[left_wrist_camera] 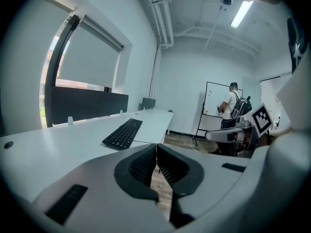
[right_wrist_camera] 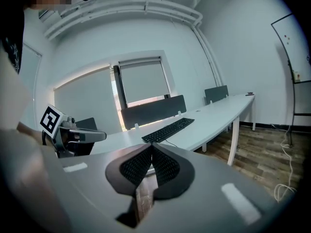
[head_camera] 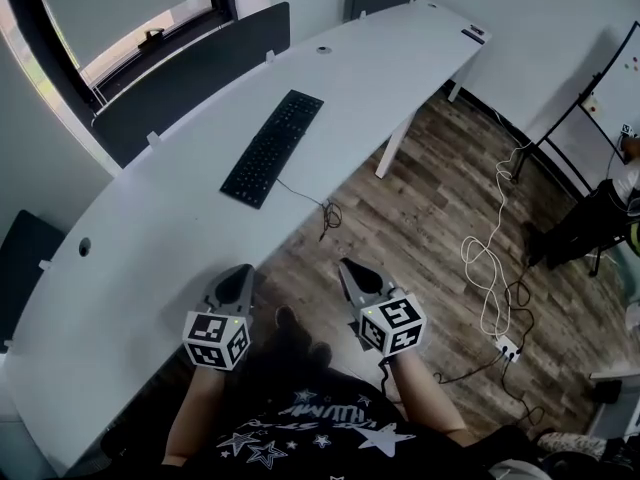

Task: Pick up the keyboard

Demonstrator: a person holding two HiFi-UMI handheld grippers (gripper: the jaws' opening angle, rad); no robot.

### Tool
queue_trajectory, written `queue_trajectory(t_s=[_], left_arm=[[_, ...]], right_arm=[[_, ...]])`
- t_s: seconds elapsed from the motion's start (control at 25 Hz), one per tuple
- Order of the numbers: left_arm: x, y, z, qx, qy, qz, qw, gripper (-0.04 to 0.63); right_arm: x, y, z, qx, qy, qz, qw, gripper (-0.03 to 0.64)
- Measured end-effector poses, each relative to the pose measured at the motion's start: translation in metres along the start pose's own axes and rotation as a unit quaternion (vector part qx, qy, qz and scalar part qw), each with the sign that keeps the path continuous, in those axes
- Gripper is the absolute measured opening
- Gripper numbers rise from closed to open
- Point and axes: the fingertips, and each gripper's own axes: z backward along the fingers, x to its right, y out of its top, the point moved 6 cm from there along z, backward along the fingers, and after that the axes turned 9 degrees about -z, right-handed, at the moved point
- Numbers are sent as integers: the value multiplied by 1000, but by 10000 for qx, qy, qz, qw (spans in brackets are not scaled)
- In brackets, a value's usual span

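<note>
Keyboard [head_camera: 272,148], black and full-size, lies flat on the middle stretch of a long, curved white desk [head_camera: 420,48]. In the head view its long side runs slantwise away from the person, and its near end sits closer to the desk's front edge. A thin dark cable [head_camera: 303,194] leaves that near end, crosses the desktop and hangs in a small tangle over the edge. Nothing touches the keyboard, and both grippers are well apart from it, low in the head view and close to the person's body. The left gripper [head_camera: 244,269] has its jaws pressed together with nothing between them; its tip sits over the near edge of the desk and points toward the keyboard. The right gripper [head_camera: 346,263] is likewise closed and empty. It is held beside the left one but over the wood-plank floor [head_camera: 420,203], just off the desk's edge. Each gripper view shows the ribbed black pads meeting at the tip, with the keyboard beyond them on the desktop. Dark partition screens [head_camera: 190,78] stand along the far side of the desk, below a window [head_camera: 150,33] with its blind drawn most of the way down. A white cord [head_camera: 488,268] snakes across the floor to a small white plug block [head_camera: 508,346]. In the left gripper view a person with a backpack [left_wrist_camera: 229,108] stands at a whiteboard [left_wrist_camera: 214,98] across the room.
</note>
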Motion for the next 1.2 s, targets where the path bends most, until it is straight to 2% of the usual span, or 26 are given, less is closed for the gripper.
queue_trajectory(t_s=[0.2, 0.4, 0.64, 0.84, 1.0, 1.2], left_arm=[[-6, 5, -32, 31, -147, -4, 9999, 11], [-20, 22, -74, 105, -271, -29, 9996, 11], [-60, 38, -131, 40, -233, 34, 9997, 11], [-99, 46, -173, 52, -34, 43, 10000, 11], [-128, 47, -193, 114, 67, 264, 9996, 11], [-143, 41, -211, 34, -14, 363, 9993, 11]], right_arm=[[22, -4, 7, 8, -319, -126, 9994, 3], [55, 17, -4, 60, -646, -219, 9977, 3], [84, 57, -64, -105, -607, -47, 9981, 3], [104, 86, -128, -341, -472, 33, 9983, 3], [105, 105, -174, -406, -397, 60, 9984, 3], [104, 126, -209, -527, -343, 383, 9973, 3]])
